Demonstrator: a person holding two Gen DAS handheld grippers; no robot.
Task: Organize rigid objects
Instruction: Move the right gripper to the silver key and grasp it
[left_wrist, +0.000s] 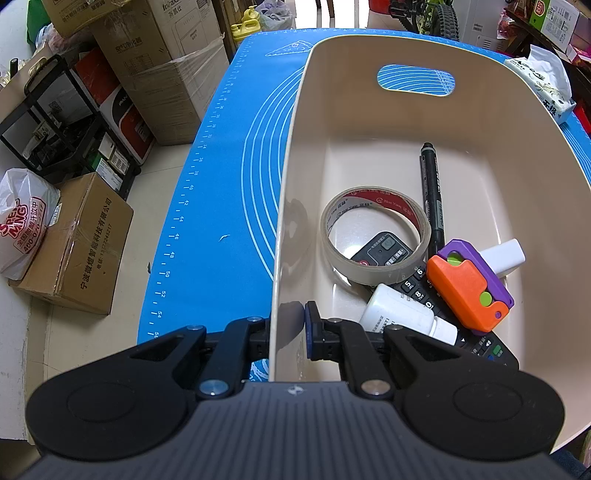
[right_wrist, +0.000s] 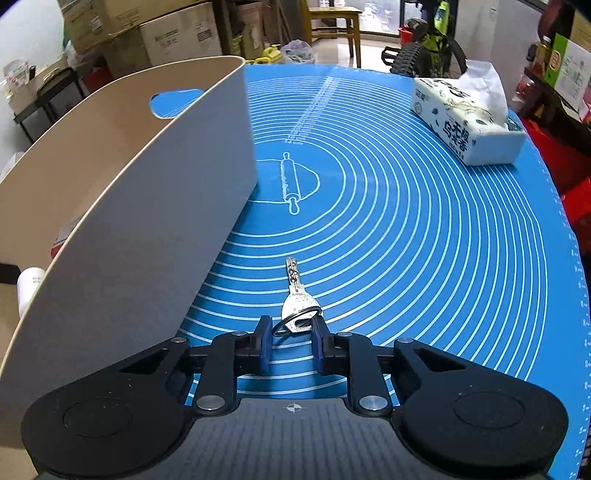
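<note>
The left gripper (left_wrist: 291, 325) clamps the bin (left_wrist: 291, 155) wall at six o'clock, steadying it; the right gripper (right_wrist: 291, 338), jaws narrowly apart, straddles the key (right_wrist: 297, 299) ring at twelve o'clock, seemingly touching, grip uncertain.

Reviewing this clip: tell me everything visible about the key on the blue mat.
The key is silvery metal, with a long narrow blade dotted with small dimples and a broad rounded bow that looks worn. A thin metal split ring passes through the bow. It lies flat on the blue mat, blade pointing away from the camera, just right of the beige bin without touching it. The right gripper straddles the bow and ring; its blue pads sit close on either side, though firm contact is unclear.
</note>
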